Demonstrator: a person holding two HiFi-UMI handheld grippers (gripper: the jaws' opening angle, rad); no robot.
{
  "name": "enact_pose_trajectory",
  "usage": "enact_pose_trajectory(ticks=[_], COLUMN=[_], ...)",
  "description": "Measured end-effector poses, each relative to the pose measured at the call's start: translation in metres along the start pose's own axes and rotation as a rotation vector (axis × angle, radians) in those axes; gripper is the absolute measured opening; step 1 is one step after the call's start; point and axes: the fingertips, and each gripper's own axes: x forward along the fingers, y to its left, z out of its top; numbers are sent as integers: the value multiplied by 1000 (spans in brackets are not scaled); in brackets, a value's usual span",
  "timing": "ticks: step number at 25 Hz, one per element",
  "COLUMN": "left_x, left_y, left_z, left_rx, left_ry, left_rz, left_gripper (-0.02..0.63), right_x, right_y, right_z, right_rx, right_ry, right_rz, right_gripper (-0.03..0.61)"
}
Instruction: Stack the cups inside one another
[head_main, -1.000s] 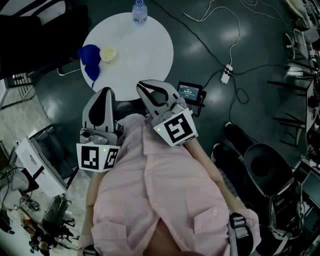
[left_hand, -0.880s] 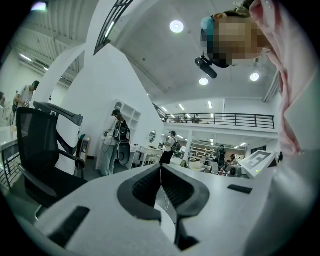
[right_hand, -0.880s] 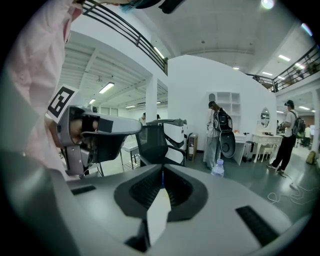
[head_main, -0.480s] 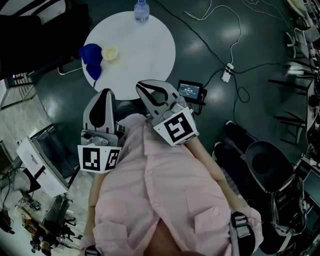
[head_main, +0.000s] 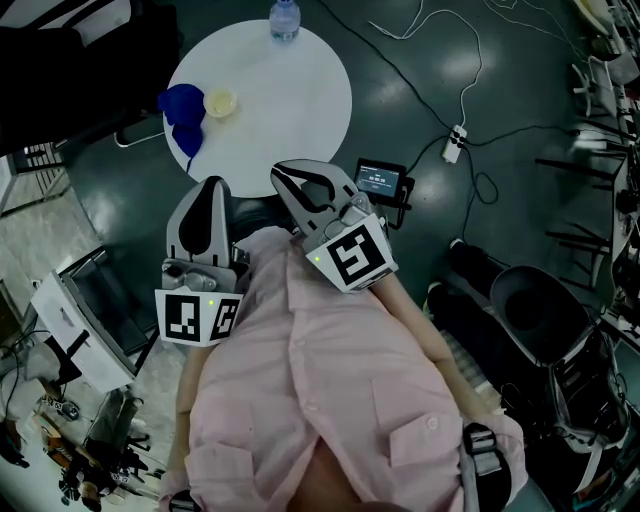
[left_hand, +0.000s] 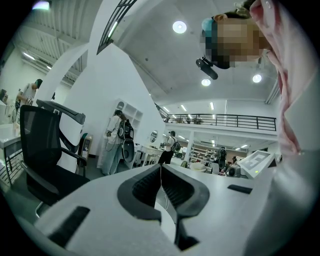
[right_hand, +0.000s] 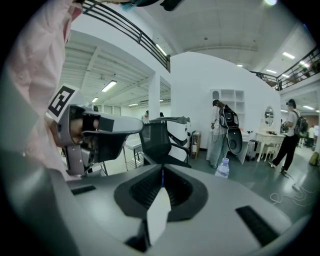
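Head view looks steeply down on a round white table (head_main: 290, 90) standing well ahead of the person, with the task's things gathered at its left edge: two blue plastic cups (head_main: 182, 108) touching each other, one partly over the rim of the table, and a smaller pale yellow cup (head_main: 218, 102) standing mouth-up just beside them. Whether the blue ones are nested one in the other or only lean together is too small to tell; the yellow one sits apart from them, in neither. A clear water bottle (head_main: 284, 18) stands at the far edge. Both tongs are held close to the person's pink shirt (head_main: 330, 380), well short of the table and nowhere near the cups. The left gripper (head_main: 212, 184) points level with its jaws pressed together and nothing between them, and its own view shows only the open room beyond. The right gripper (head_main: 285, 172) tilts a little downward, jaws likewise fully closed and empty. As things lie, the stack is not whole, since the yellow cup stands alone, so I judge the hands to be between grips. Finishing would call for opening one gripper, reaching to the table's left edge and taking a cup by its wall, with care for the blue one overhanging the rim
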Motion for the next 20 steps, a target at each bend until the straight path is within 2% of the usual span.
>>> enact_pose_trajectory(ticks=[20], left_x=[-2], left_y=[-1], left_z=[-2], left_rx=[5], left_ry=[-4], left_rz=[6], left_gripper=[18], right_x=[-1], right_y=[0], right_z=[-3], right_rx=[-3], right_ry=[-7], right_rz=[-2], right_gripper=[34])
